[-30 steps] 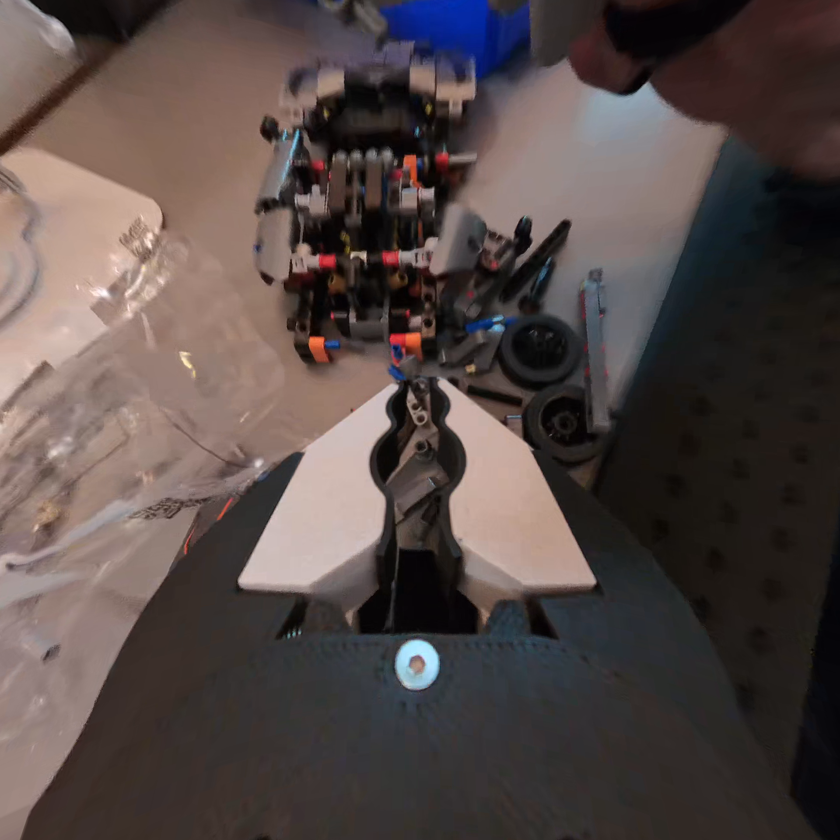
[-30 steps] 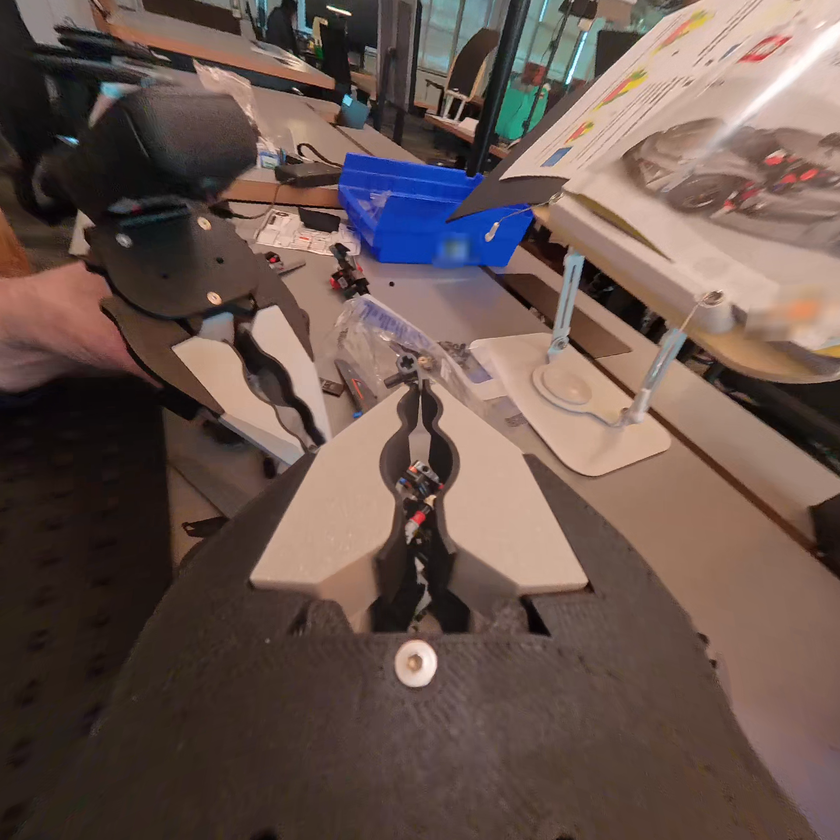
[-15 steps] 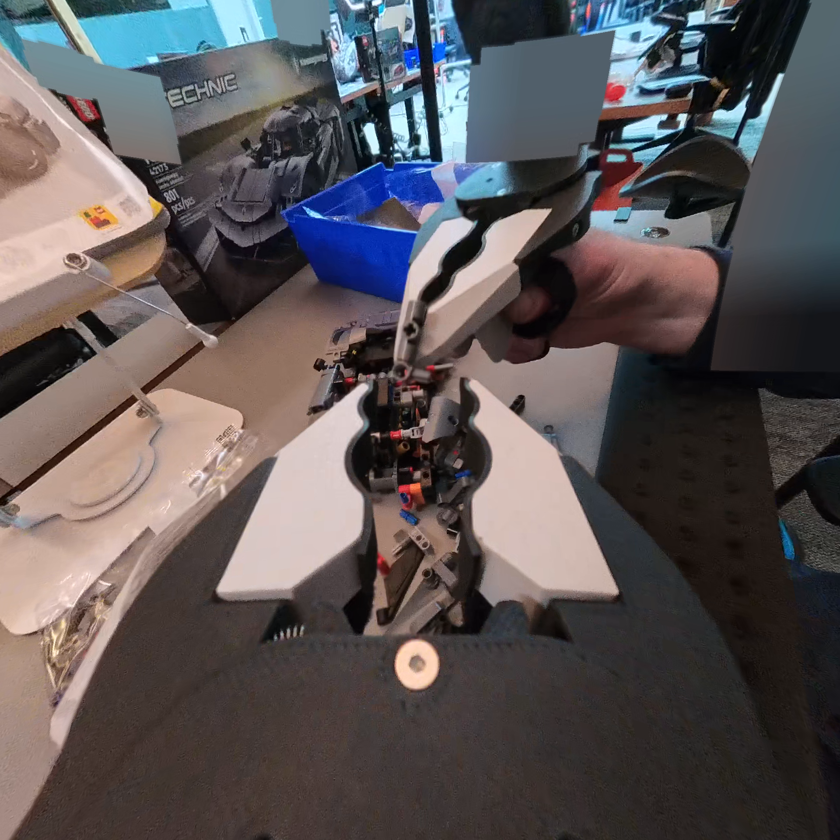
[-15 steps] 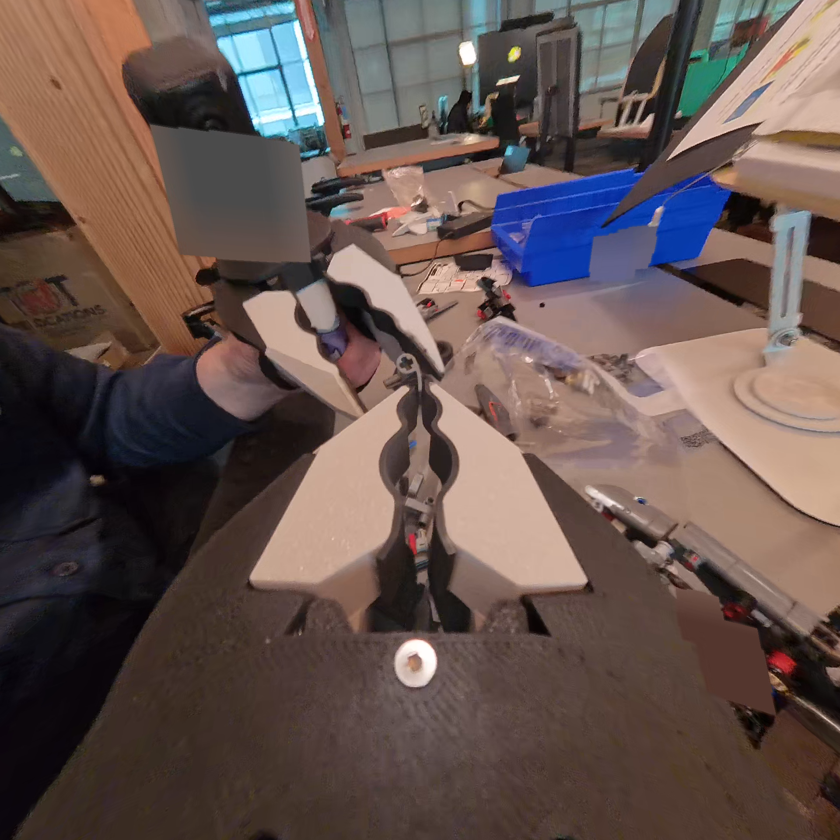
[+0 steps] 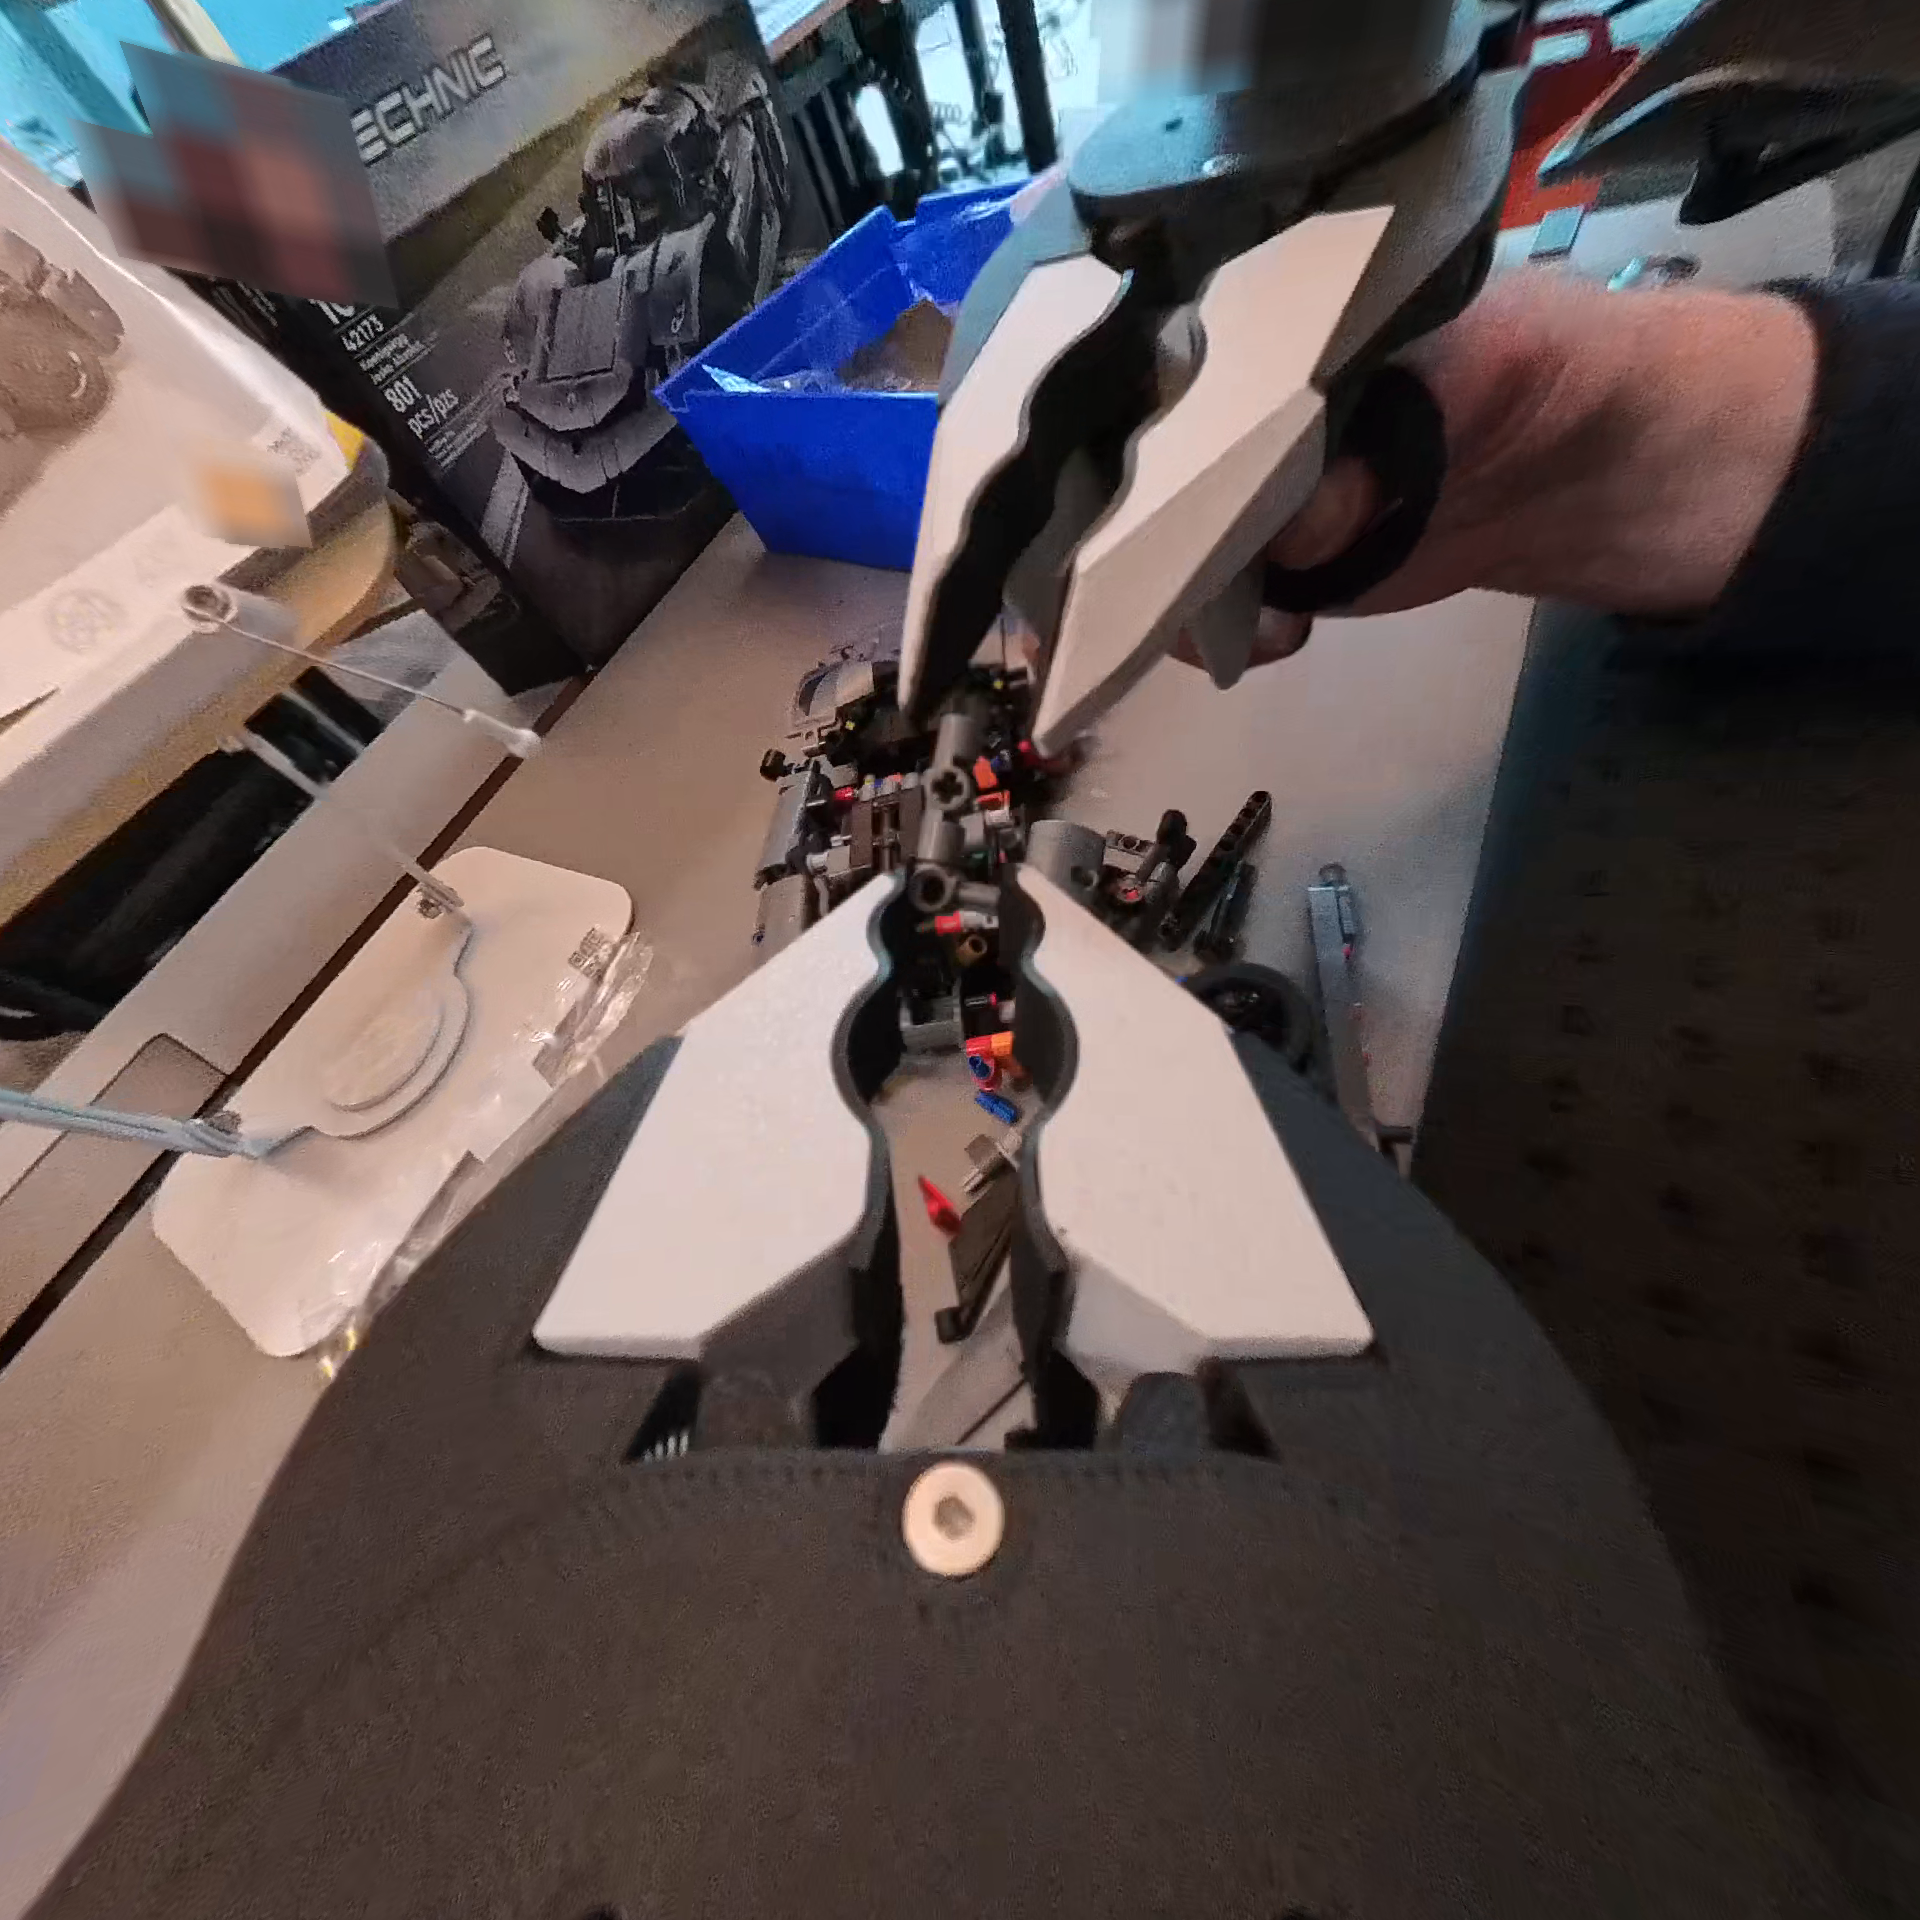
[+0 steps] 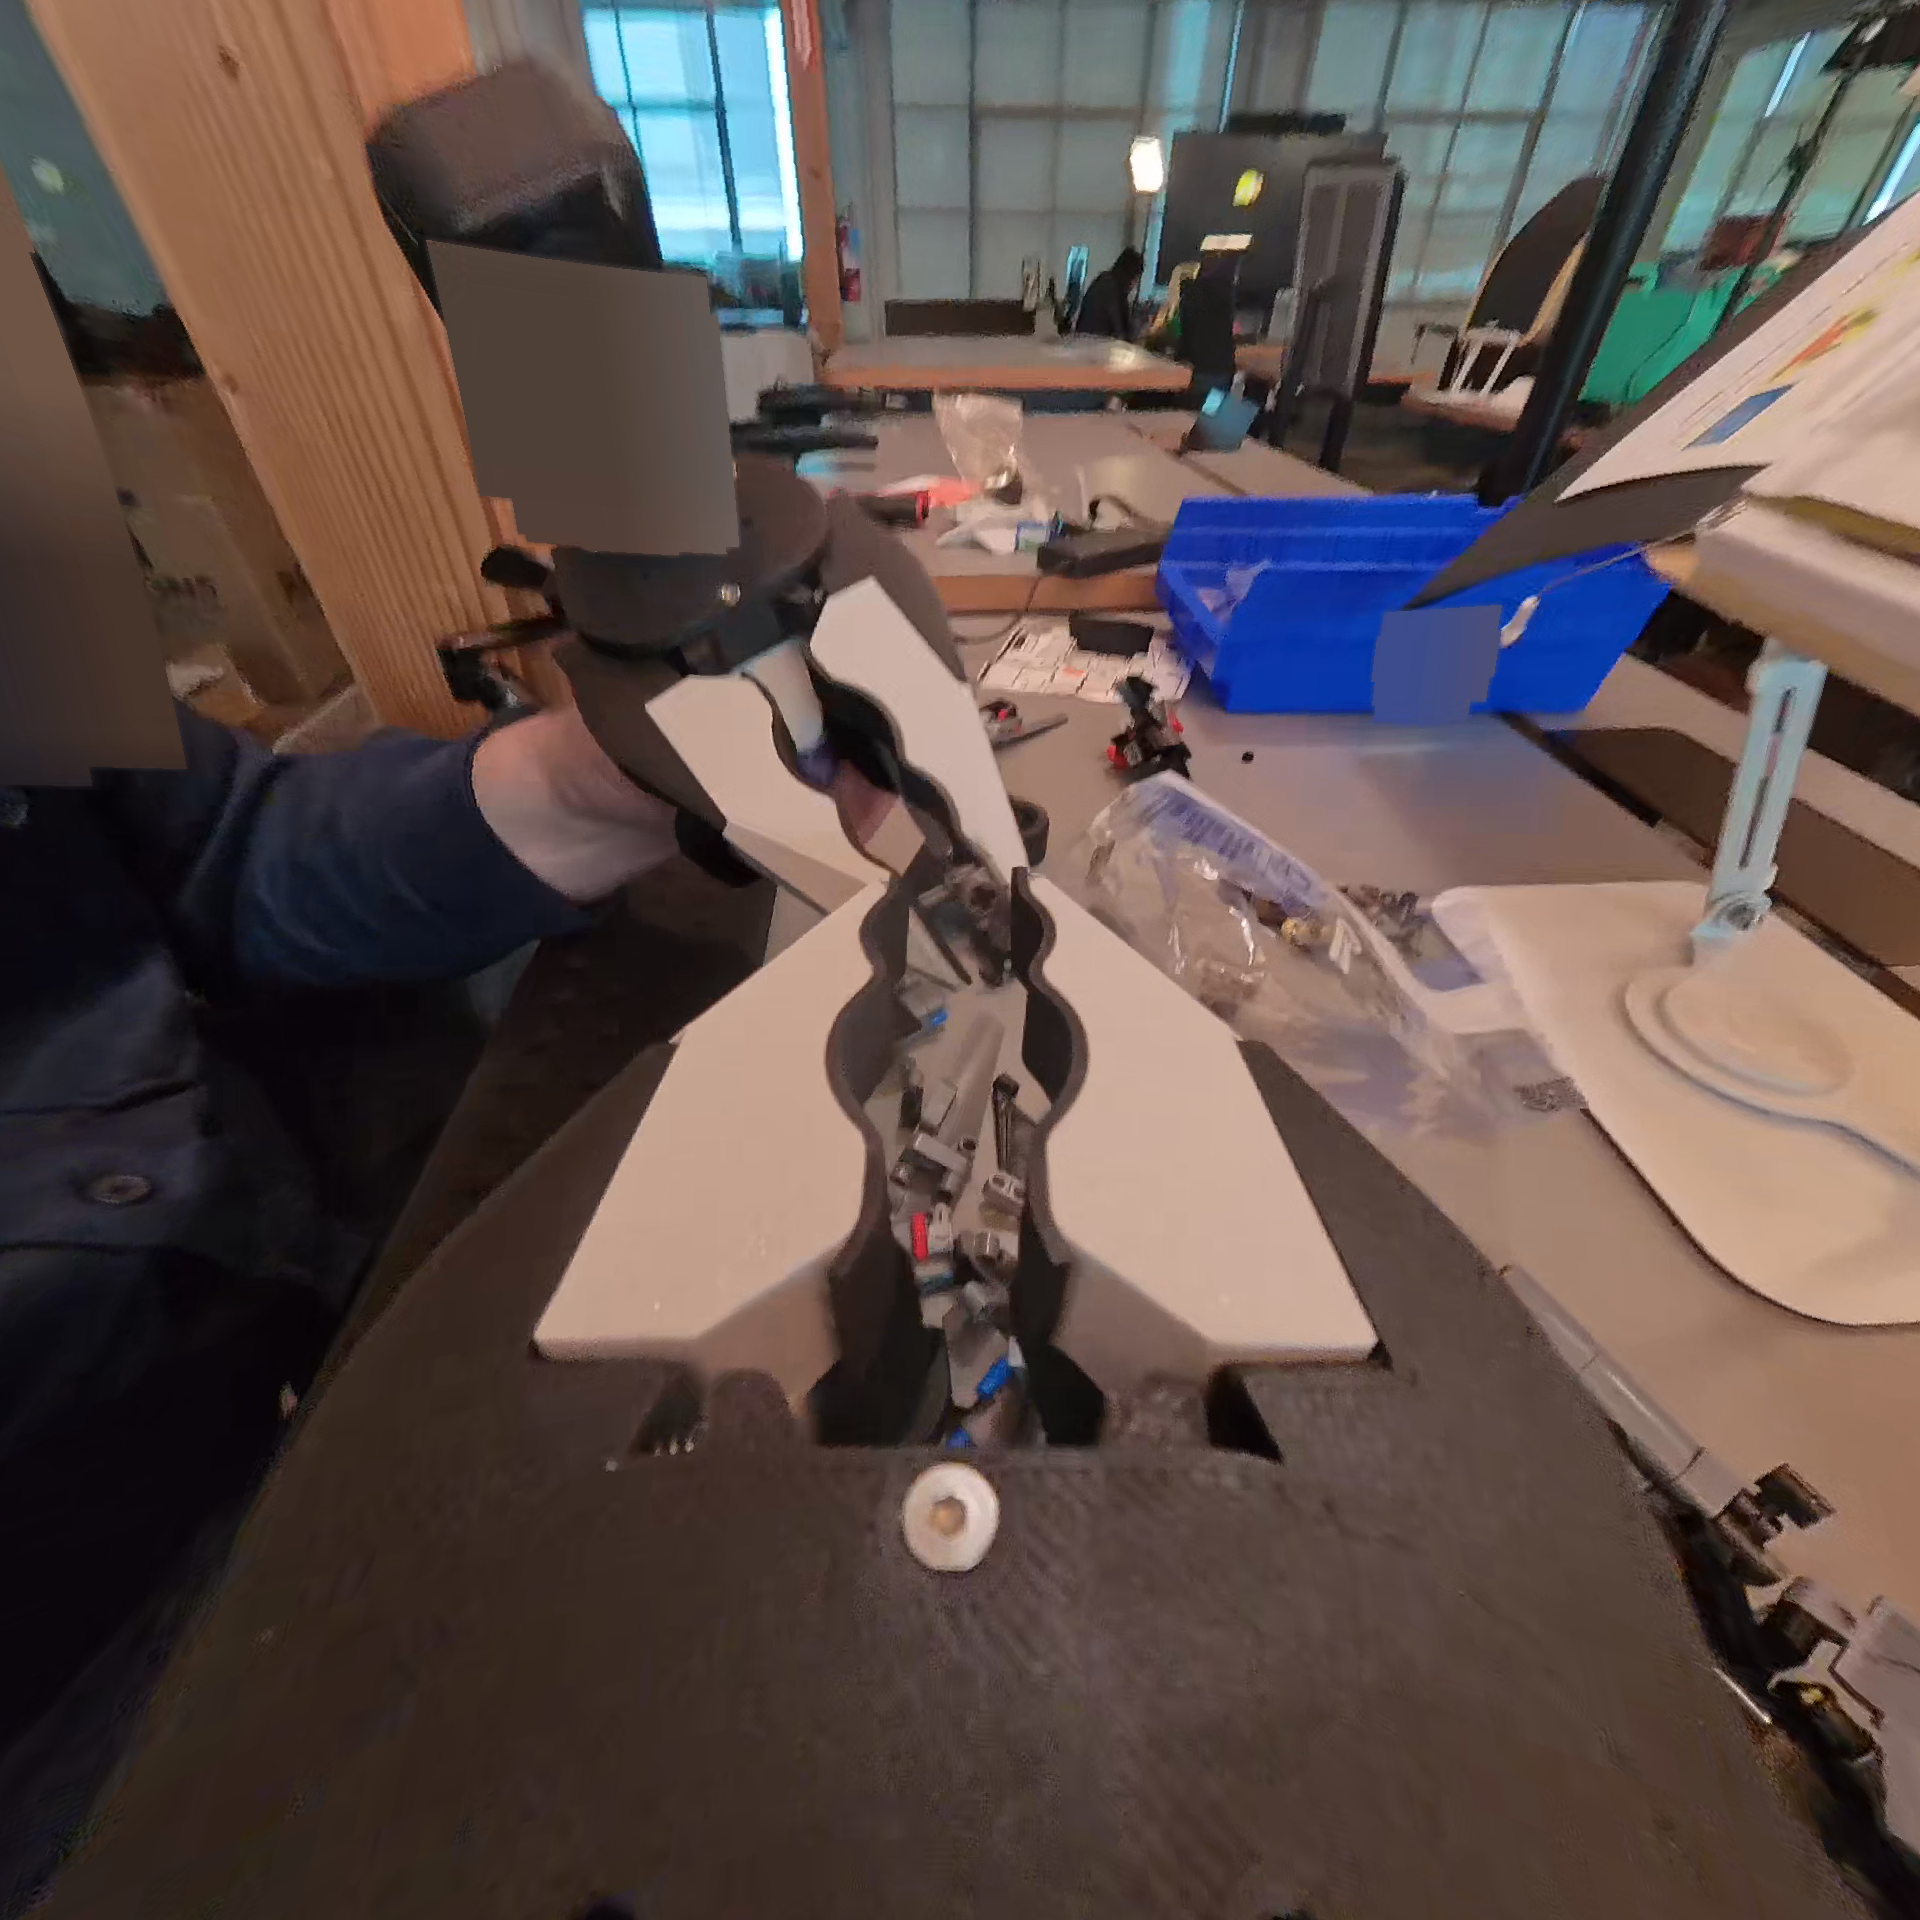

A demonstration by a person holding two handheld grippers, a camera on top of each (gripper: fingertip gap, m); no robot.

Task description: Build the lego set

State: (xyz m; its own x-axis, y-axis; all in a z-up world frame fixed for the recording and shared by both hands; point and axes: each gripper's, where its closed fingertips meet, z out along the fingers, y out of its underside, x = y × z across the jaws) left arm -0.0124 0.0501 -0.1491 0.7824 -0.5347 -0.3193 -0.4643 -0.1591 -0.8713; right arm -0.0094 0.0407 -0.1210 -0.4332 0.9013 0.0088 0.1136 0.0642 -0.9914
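Observation:
The half-built grey and black lego car point(image 5: 831, 831) lies on the grey table point(image 5: 675, 769). My left gripper point(image 5: 958, 881) hovers just in front of it, shut on a small grey connector piece point(image 5: 943, 821). My right gripper point(image 5: 982, 727) comes down from above with its fingers apart and empty, the tips over the car. In the right wrist view my right gripper point(image 6: 958, 881) is open and the left gripper point(image 6: 961, 868) meets it tip to tip with the piece point(image 6: 971, 896) in it. Loose pieces point(image 6: 951, 1164) show through the gap.
Black beams point(image 5: 1216, 873), a wheel point(image 5: 1252, 1013) and a long grey part point(image 5: 1340, 987) lie right of the car, near the table edge and carpet point(image 5: 1662, 1039). A blue bin point(image 5: 821, 457), the set box point(image 5: 582, 312), a bookstand base point(image 5: 395, 1060) and plastic bags point(image 6: 1226, 914) stand around. Less than 4 cm separates the two grippers' tips.
My right gripper, shut on the grey piece before, has opened. My left gripper opened wide, then closed on that piece. Both have dropped toward the car.

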